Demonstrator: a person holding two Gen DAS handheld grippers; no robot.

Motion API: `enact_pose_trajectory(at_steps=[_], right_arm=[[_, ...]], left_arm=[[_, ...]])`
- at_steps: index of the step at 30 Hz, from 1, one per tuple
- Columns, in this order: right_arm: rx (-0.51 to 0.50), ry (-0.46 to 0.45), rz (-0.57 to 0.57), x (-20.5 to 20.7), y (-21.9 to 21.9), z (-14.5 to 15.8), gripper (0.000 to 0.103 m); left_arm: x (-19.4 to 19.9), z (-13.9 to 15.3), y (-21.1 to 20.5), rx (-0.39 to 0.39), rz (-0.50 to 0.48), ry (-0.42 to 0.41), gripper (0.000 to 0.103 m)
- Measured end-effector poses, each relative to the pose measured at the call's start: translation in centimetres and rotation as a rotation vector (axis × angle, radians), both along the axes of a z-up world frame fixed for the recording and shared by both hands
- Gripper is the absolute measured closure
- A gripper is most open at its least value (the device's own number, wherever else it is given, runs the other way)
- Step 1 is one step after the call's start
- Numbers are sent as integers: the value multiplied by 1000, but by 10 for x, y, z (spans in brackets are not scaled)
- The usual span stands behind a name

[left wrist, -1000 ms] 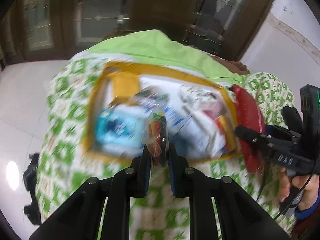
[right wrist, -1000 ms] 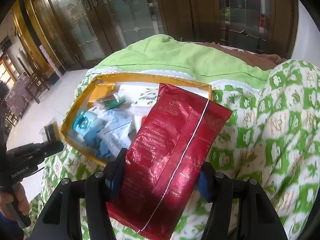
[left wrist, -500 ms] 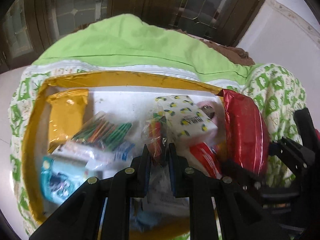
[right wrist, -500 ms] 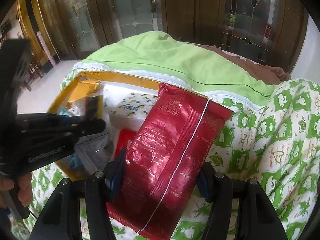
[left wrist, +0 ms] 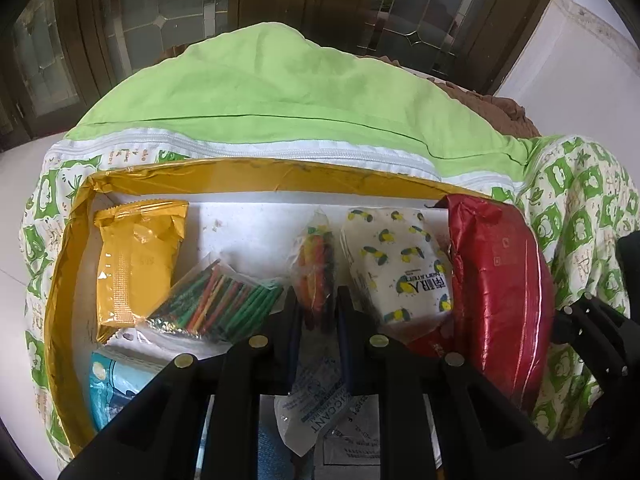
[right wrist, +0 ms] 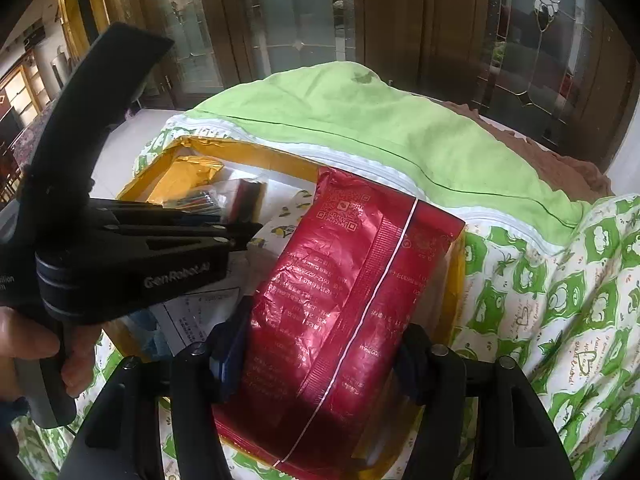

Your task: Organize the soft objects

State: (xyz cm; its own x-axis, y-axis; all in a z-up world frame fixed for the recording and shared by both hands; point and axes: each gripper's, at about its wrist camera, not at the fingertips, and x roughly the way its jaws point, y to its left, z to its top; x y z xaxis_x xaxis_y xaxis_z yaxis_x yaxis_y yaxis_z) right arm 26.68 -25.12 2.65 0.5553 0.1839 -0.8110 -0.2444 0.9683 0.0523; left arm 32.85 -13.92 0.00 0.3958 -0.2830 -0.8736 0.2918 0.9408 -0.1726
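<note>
Left tongs (left wrist: pixel 318 312), nearest the lens, are pinched tight on a small clear packet of coloured sticks (left wrist: pixel 316 264), held over the white floor of the gold-rimmed box (left wrist: pixel 256 174). Right tongs (right wrist: pixel 320 354) stand about half open, their pads clamping a red foil pouch (right wrist: pixel 344 300) at the box's right edge. Beyond lie a lemon-print tissue pack (left wrist: pixel 396 264) and a yellow packet (left wrist: pixel 136 260). Farther off, a green quilt (left wrist: pixel 280 92).

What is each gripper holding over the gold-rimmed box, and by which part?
The left gripper pinches a small clear packet of coloured sticks by its near end. The right gripper clamps the red foil bag across its lower half, by both side edges.
</note>
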Motion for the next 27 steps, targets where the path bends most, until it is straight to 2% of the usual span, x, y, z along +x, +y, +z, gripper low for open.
enact_pose_trajectory(at_steps=[3,5,6,8,10,18,20,24,27], right_arm=[[2,-4,-6,-2,-2,0,36],[0,-6,-11,-5,-3,-1,34],[-2,-9,-12,-6,-4,-1,33],[-12,-23,-13,-9,-4,0,26],[-14,-41,-16,-16,-6,2,20],[-3,-127,-48,-66,-12,20,9],[22,-138,-77,-77,-13,25,8],[118,-91,-182,-106,-18,17,3],[144,-47,-219,-128,-17,5,1]], left_arm=[[-2,1,-1,2,2,-8,82],[-5,3,-1,1,1,-18,71],[-6,5,-1,2,3,-25,68],[-10,9,0,13,12,-44,54],[-14,13,2,12,22,-60,47],[-43,38,9,3,44,-123,27],[-57,46,13,-4,60,-153,17],[-97,56,27,22,87,-206,13],[-131,61,42,46,114,-241,11]])
